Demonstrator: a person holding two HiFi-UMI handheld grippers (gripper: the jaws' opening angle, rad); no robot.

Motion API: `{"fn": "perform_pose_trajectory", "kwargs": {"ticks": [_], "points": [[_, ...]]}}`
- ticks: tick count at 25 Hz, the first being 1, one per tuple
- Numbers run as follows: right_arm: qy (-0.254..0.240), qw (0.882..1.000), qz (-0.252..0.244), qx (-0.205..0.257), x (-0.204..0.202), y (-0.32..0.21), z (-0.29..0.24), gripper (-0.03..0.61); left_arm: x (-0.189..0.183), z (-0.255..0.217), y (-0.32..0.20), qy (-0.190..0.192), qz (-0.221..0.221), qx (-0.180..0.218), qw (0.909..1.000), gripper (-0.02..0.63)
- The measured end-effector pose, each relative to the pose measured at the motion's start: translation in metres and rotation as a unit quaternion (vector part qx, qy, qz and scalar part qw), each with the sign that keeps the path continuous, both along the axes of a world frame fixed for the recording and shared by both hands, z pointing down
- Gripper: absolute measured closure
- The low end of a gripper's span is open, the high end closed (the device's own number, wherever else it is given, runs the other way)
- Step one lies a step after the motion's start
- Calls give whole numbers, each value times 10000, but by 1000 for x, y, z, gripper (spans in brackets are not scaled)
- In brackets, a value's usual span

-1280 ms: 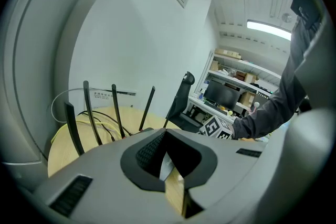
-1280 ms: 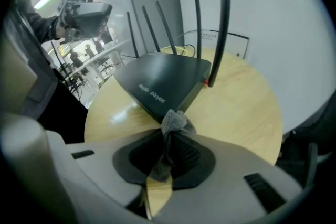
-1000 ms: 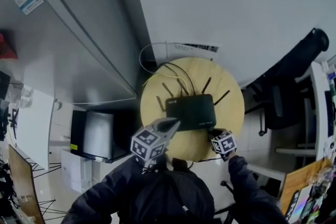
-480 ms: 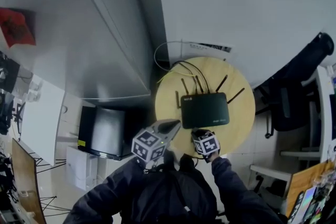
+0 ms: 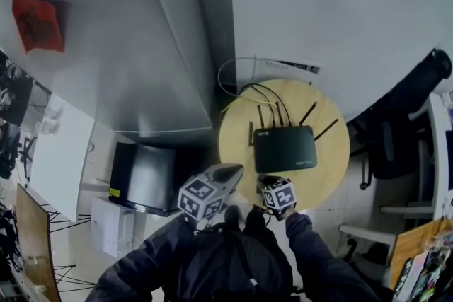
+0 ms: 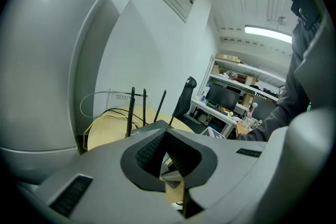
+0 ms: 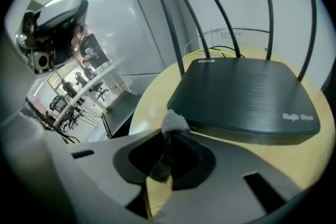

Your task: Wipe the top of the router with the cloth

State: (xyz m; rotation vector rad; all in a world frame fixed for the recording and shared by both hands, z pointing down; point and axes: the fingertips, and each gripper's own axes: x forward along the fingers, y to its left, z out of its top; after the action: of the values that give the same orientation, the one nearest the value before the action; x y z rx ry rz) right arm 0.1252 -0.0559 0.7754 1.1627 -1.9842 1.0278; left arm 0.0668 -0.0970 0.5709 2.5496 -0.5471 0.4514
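A black router with several upright antennas lies on a round wooden table; the right gripper view shows its flat top close ahead. My right gripper is shut on a small grey cloth, whose tuft sticks out just short of the router's near left corner. In the head view that gripper hovers at the table's front edge, before the router. My left gripper is held off the table's left front side, jaws shut with nothing between them.
Yellow and black cables run from the router's back over the table's far edge. A white cabinet stands to the left, with a black box low beside the table. A black office chair is at the right.
The right gripper with the cloth has moved left along the table's front edge, from the router's right front corner toward its left front. The left gripper has hardly moved.
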Motion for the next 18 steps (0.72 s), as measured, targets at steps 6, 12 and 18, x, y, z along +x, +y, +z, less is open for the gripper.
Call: {"fn": "perform_pose_trajectory", "kwargs": {"ticks": [6, 12, 18], "points": [[-493, 9953, 497, 672, 15, 12, -56, 508, 0, -7, 5, 164, 151, 15, 9998, 614], [-900, 9768, 852, 1748, 36, 27, -168, 508, 6, -37, 9, 502, 305, 178, 9981, 614], [-826, 9591, 1008, 2513, 47, 43, -255, 508, 23, -79, 9, 792, 605, 450, 9940, 614]]}}
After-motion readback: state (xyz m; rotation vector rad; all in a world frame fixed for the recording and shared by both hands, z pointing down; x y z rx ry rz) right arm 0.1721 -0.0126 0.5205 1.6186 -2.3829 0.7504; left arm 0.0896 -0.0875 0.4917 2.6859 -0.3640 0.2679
